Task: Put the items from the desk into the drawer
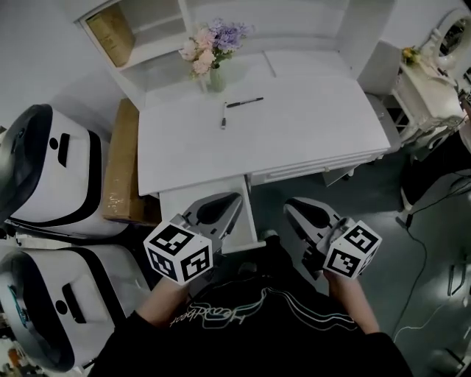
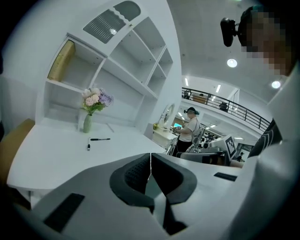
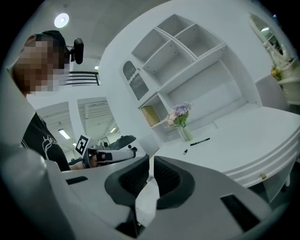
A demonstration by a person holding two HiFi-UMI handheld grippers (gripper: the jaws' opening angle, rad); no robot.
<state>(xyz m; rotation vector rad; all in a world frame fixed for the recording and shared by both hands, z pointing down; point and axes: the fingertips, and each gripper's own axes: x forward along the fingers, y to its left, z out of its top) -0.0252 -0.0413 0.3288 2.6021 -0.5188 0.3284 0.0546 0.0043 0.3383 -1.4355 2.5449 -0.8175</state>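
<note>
1. Desk [image 1: 309, 140]: white, matte, flat top with a rounded front edge. At the rear is a white hutch [image 1: 294, 22] with open square compartments.
2. Head view only: 2 machines [image 1: 51, 173] at left, with rounded glossy white shells and black bands. A brown cardboard box [image 1: 121, 162] stands against the desk's left side.
3. Head view only: drawer [image 1: 176, 210], a white shallow tray pulled out under the desk's front-left.
4. Left gripper view only: 2nd person [image 2: 190, 129] standing in the bkgd, with a dark railing [image 2: 225, 105] above.
5. Left gripper [image 1: 232, 202]: smooth grey shell, black ribbed pads, marker cube at the rear. It is positioned over the drawer. Its own view [image 2: 150, 157] shows the jaws fully together with nothing between.
6. Right gripper [image 1: 294, 208]: same build, positioned right of the drawer and off the desk. Its own view [image 3: 152, 161] shows the jaws drawn to a thin slit, holding nothing.
7. Tan block [image 1: 110, 33]: sits in the hutch's left compartment, leaning.
8. Vase [image 1: 215, 77]: slim, pale, upright at the desk's rear, holding pink, white and lilac flowers.
9. Task items lie on the desk top just in front of the vase, and neither is in the drawer.
   - Long pen [image 1: 244, 102]: slim, black.
   - Short pen-like item [image 1: 224, 116]: near the long pen's left end, not touching it.
   - Both are well apart from the 2 grippers.
10. Right gripper view only: small brass-coloured knob [image 3: 263, 176] on the desk front.
</note>
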